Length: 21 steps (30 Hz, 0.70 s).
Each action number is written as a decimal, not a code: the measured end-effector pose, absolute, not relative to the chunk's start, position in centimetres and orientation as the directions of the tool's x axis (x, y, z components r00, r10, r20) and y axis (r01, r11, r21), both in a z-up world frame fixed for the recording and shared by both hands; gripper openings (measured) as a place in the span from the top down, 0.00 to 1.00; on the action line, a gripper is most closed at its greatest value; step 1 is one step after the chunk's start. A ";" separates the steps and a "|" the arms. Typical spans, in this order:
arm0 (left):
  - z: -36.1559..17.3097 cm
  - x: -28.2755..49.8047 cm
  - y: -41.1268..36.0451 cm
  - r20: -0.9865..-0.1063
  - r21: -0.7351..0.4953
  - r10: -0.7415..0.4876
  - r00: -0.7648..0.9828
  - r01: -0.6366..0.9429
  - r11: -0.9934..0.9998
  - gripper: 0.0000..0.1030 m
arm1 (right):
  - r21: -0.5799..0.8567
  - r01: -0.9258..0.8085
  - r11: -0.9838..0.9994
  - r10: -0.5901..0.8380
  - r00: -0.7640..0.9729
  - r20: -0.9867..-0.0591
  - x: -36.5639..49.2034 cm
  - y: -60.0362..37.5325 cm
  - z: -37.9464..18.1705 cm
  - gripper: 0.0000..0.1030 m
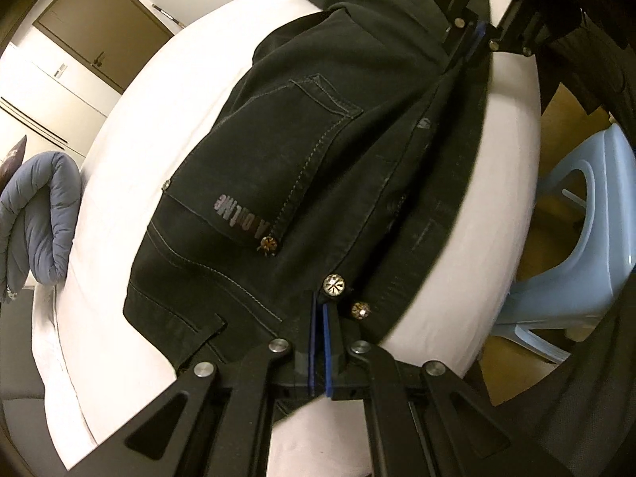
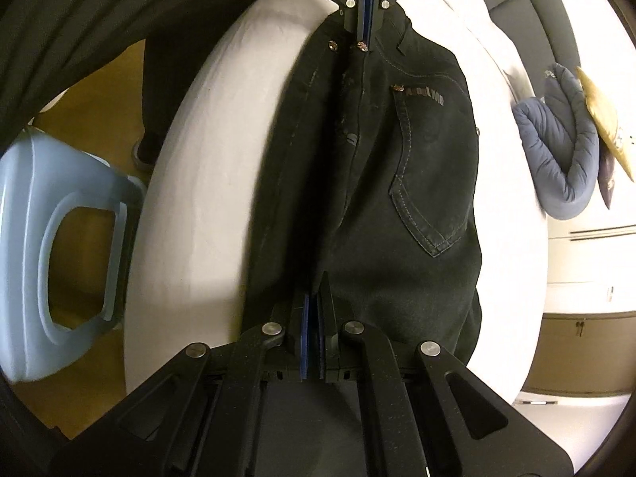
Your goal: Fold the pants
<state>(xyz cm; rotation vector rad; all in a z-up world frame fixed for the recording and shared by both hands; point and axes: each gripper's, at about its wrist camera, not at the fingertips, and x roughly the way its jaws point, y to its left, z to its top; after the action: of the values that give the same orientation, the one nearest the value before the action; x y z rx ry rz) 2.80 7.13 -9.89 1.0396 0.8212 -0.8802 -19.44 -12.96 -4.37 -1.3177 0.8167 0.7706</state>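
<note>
Your white-sheeted bed (image 1: pixel 159 127) carries one pair of black denim pants (image 1: pixel 310 167), laid across the mattress near its edge. They are doubled lengthwise, so one back pocket (image 2: pixel 429 183) with pale stitching faces up, with grey lettering (image 1: pixel 242 218) printed just above it. The waistband end lies toward your left tongs and the leg end runs off toward your right tongs. You can count three shiny metal studs (image 1: pixel 334 283) by the waistband in the left wrist view.

Beside the bed stands one pale blue plastic stool (image 2: pixel 51 238) on a brown floor (image 2: pixel 99 95). One rolled blue-grey quilted blanket (image 1: pixel 35 214) sits at the far side of the bed, and a brown cabinet (image 1: pixel 99 28) stands against the wall.

Your left tongs (image 1: pixel 318 342) are clenched on the pants at the waistband, blue pads pressed nearly together with black cloth between them. Your right tongs (image 2: pixel 312 318) are likewise clamped on the pants at the folded edge of the leg part, the blue pads only a sliver apart around the fabric. The two tongs face each other along the fold.
</note>
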 end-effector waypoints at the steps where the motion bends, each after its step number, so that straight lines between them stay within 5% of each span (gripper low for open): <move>1: -10.0 2.6 7.1 -0.885 0.362 -0.209 0.416 0.897 0.252 0.98 | -0.509 -0.855 0.103 0.021 0.513 -0.858 -19.5 -12.5 -4.5 0.98; 21: -10.8 5.3 7.0 -0.884 0.354 -0.189 0.427 0.877 0.325 0.94 | -0.511 -0.841 0.176 0.012 0.521 -0.854 -19.0 -11.6 -6.0 0.98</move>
<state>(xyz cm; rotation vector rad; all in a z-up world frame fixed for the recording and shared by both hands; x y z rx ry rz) 5.32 7.00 -10.79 0.9884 0.8518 -0.8229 -18.97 -11.62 -5.97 -1.2566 0.8384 0.7168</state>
